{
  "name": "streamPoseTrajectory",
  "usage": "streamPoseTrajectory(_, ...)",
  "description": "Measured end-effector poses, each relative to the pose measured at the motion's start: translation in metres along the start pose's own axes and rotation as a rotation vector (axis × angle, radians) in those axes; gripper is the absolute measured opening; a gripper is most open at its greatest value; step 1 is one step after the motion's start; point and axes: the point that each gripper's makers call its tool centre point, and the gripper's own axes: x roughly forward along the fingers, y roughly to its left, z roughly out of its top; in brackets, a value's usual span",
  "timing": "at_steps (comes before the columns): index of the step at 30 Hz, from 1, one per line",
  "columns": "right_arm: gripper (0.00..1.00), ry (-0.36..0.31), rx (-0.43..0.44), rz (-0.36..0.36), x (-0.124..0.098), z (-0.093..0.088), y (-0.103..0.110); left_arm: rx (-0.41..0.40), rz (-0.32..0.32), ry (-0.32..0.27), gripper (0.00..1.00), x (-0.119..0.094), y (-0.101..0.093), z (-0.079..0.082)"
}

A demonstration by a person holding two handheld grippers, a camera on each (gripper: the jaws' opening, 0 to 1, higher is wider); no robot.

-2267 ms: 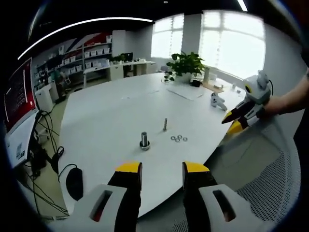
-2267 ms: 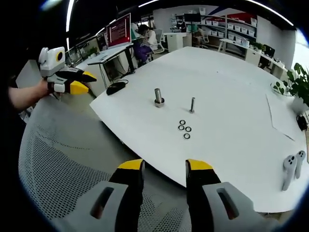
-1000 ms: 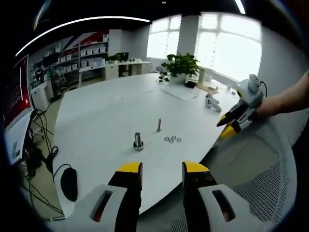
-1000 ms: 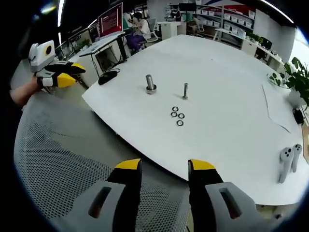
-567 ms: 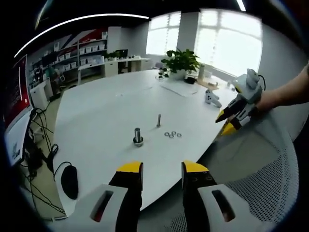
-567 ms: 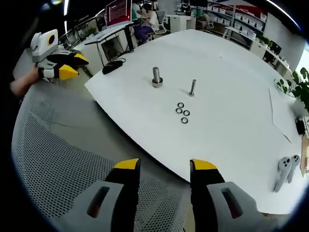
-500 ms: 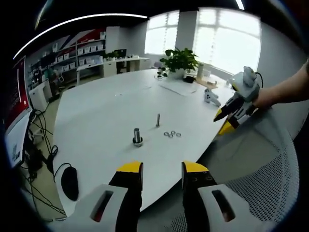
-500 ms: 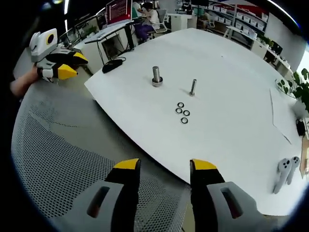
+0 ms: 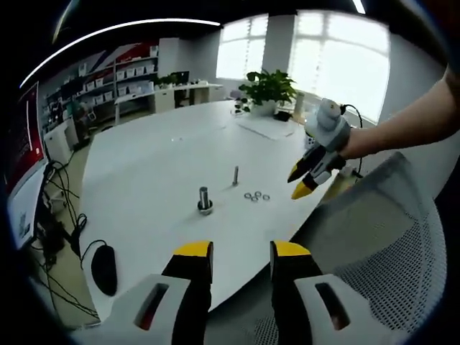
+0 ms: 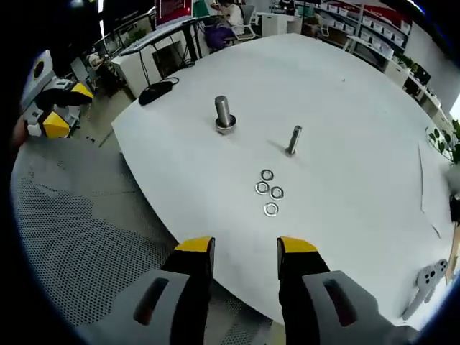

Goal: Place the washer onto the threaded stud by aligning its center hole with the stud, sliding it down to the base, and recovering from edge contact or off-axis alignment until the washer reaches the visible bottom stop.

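Several small metal washers (image 10: 269, 191) lie in a loose cluster on the white table (image 10: 345, 122); they also lie near the table's middle (image 9: 255, 195). Behind them stands a thin upright stud (image 10: 294, 141) (image 9: 235, 175), and to its left a thicker post on a flanged base (image 10: 223, 115) (image 9: 205, 201). My right gripper (image 10: 245, 248) hovers over the table's near edge, open and empty, with the washers just beyond its tips. It enters the left gripper view from the right (image 9: 296, 185), close to the washers. My left gripper (image 9: 241, 251) (image 10: 66, 108) stays back off the table, open and empty.
A mesh chair back (image 9: 374, 251) (image 10: 65, 251) stands between me and the table. A black mouse (image 10: 154, 89) lies near the table's left edge. White controllers (image 10: 424, 282) sit far right. A potted plant (image 9: 267, 88) and a paper sheet (image 9: 269, 128) are at the far end.
My right gripper has moved forward over the table's edge toward the washers, which now look larger in its view. The left gripper has stayed put.
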Motion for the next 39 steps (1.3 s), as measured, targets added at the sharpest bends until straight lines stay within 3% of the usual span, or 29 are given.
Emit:
streamPoseTrajectory(6,0.35,0.055,-0.021,-0.01,0.027,0.005,-0.014,-0.028,0.011,-0.006,0.29,-0.001,0.006,0.0)
streamPoseTrajectory(9,0.29,0.049,-0.053,-0.035,0.031,0.008,-0.021,-0.024,0.012,0.002,0.29,-0.001,0.005,-0.001)
streamPoseTrajectory(16,0.26,0.08,-0.042,-0.044,0.041,0.006,-0.031,-0.025,0.012,-0.002,0.29,-0.001,0.006,-0.001)
streamPoseTrajectory(20,0.24,0.069,-0.04,-0.04,0.043,0.01,-0.03,-0.007,0.004,0.008,0.29,0.0,0.003,-0.002)
streamPoseTrajectory(24,0.24,0.115,-0.069,-0.033,0.05,0.004,-0.029,-0.018,0.007,-0.007,0.29,-0.002,0.006,0.001)
streamPoseTrajectory(29,0.24,0.113,-0.055,-0.011,0.052,0.008,-0.024,-0.008,0.005,0.001,0.29,0.0,0.004,0.0)
streamPoseTrajectory(31,0.24,0.137,-0.12,-0.027,0.054,0.004,-0.028,-0.008,0.0,-0.003,0.29,0.0,0.004,0.001)
streamPoseTrajectory(39,0.24,0.174,-0.152,-0.008,0.06,0.0,-0.023,-0.006,-0.002,0.0,0.29,0.0,0.004,0.0)
